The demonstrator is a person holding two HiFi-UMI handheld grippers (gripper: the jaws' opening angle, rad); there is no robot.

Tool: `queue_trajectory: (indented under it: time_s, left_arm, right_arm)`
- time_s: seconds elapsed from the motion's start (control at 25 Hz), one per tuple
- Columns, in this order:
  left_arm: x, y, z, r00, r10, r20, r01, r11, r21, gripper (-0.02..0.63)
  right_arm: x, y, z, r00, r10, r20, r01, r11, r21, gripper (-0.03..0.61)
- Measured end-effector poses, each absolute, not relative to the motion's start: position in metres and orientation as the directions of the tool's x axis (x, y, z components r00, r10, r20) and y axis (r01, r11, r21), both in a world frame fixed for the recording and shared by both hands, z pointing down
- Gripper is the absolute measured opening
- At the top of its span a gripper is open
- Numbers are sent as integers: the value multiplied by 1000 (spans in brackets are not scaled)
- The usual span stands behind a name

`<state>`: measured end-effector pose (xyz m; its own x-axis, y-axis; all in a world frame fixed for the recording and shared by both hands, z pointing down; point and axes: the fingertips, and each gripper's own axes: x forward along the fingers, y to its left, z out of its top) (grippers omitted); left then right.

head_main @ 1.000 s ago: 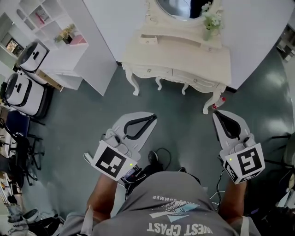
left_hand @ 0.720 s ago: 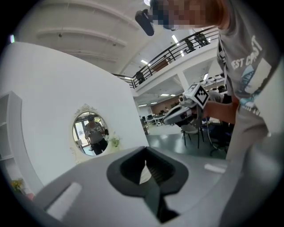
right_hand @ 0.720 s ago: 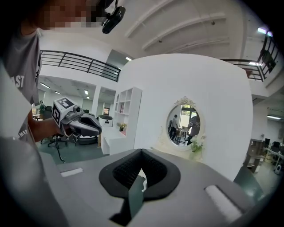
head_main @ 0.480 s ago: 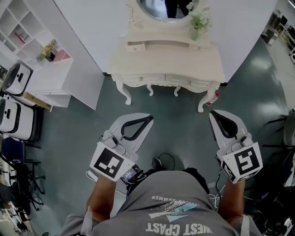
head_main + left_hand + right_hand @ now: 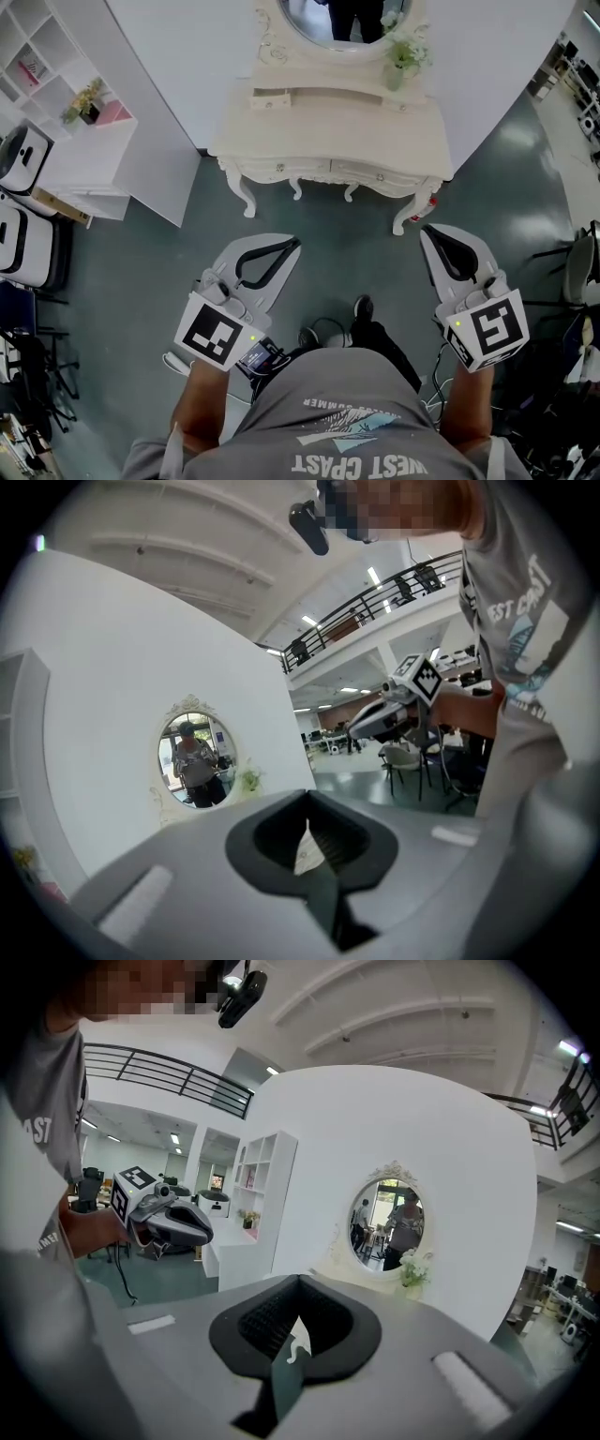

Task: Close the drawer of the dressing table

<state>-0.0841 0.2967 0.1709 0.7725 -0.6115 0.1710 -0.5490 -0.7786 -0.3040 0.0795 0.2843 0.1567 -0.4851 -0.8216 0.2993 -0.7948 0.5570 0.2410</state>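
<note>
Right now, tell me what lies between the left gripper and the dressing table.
Only bare floor: the head view shows nothing on the stretch from the left gripper to the dressing table.

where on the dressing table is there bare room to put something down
The dressing table top is bare across its width, in front of the raised drawer shelf. Crowded only at the back right, where the flower vase stands beside the mirror.

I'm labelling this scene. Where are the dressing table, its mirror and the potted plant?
dressing table (image 5: 328, 127): head view, bare tabletop.
mirror (image 5: 342, 19): head view, lower part of the glass.
potted plant (image 5: 405, 54): head view, its leaves.
</note>
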Motion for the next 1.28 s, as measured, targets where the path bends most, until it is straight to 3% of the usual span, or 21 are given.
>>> queue_trajectory:
  time_s: [0.76,1.28]
  left_arm:
    - [-47,127,190,584,-776,240,-708,-631,-317,3]
    - [-29,68,182,467,-838,282,-764,-543,-348,3]
  right_arm:
    - [95,61,186,-705,-642,301,-616,765,188,2]
    - [105,-15,187,-795,-542,273,-522,840,147,2]
